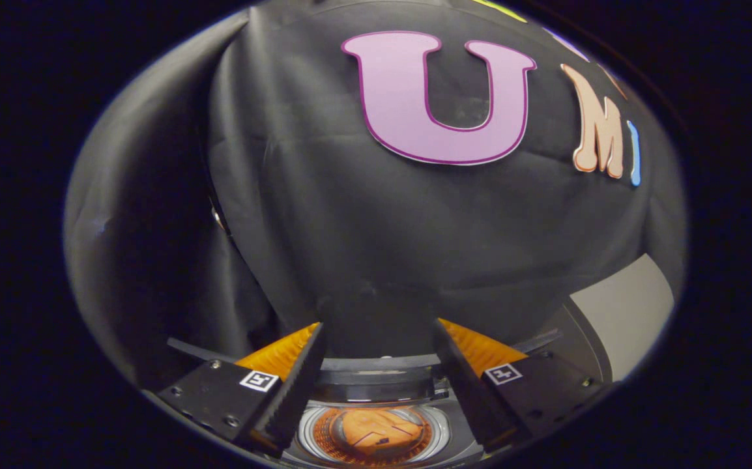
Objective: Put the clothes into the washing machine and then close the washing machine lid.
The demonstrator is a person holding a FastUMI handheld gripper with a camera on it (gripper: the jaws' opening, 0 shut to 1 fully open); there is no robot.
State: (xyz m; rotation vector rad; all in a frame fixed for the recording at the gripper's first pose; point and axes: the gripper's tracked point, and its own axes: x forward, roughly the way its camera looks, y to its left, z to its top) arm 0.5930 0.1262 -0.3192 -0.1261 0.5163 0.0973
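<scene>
The jaws stand wide apart with nothing held between them, and the gripper hangs over the washing machine, looking across its top toward the booth's cloth. Each finger carries a small square black-and-white marker on its upper face.

Below and between the fingers lies the round opening of the dark grey top-loading washing machine, ringed by a pale silvery collar. Inside that drum sits the orange piece of clothing, crumpled and flat at the bottom, well under the fingertips and touching neither of them. A small dark patch shows on the cloth, too small to make out.

Just ahead of the fingers a curved dark band runs from side to side at the far edge of the opening; whether this is the machine's lid or its rim cannot be told.

Beyond the machine, the black cloth wall of the booth hangs in soft folds. To the right of the fingers, a pale grey flat surface shows beside the machine's curved dark edge.
</scene>
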